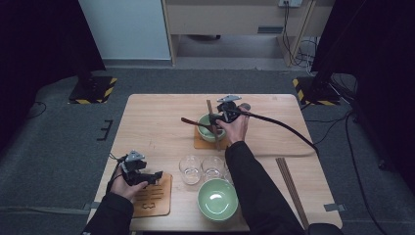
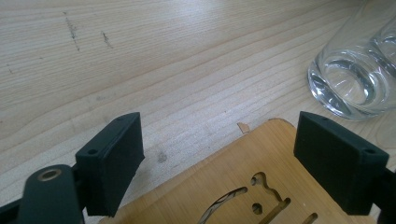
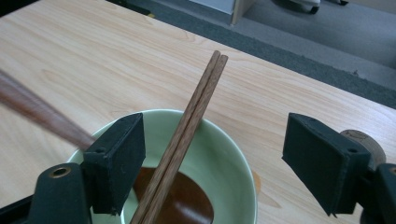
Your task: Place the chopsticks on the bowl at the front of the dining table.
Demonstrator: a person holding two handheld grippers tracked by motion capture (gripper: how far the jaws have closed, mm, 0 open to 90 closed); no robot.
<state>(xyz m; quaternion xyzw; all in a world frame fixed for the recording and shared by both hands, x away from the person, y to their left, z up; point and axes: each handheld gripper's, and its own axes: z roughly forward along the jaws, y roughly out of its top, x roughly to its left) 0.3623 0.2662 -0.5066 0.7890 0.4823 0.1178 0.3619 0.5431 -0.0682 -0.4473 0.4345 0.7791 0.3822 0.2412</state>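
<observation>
- Wooden chopsticks [image 3: 187, 135] are lying as a pair across the green bowl [image 3: 224, 158], between the right gripper [image 3: 212, 163]'s wide-standing jaws, touching neither pad.
- A brown spoon [image 3: 173, 198] is resting inside that bowl, below the gripper.
- The left gripper [image 2: 219, 158] is hovering wide and empty over a wooden coaster [image 2: 243, 182], a glass [image 2: 352, 79] just beyond.

2 green bowls [image 1: 217, 199], 2 glasses [image 1: 190, 169], 2 coasters [image 1: 154, 198] – 1 spoon [image 1: 192, 122].

chopsticks [image 3: 187, 135] leaning across green bowl [image 3: 229, 172]
</observation>
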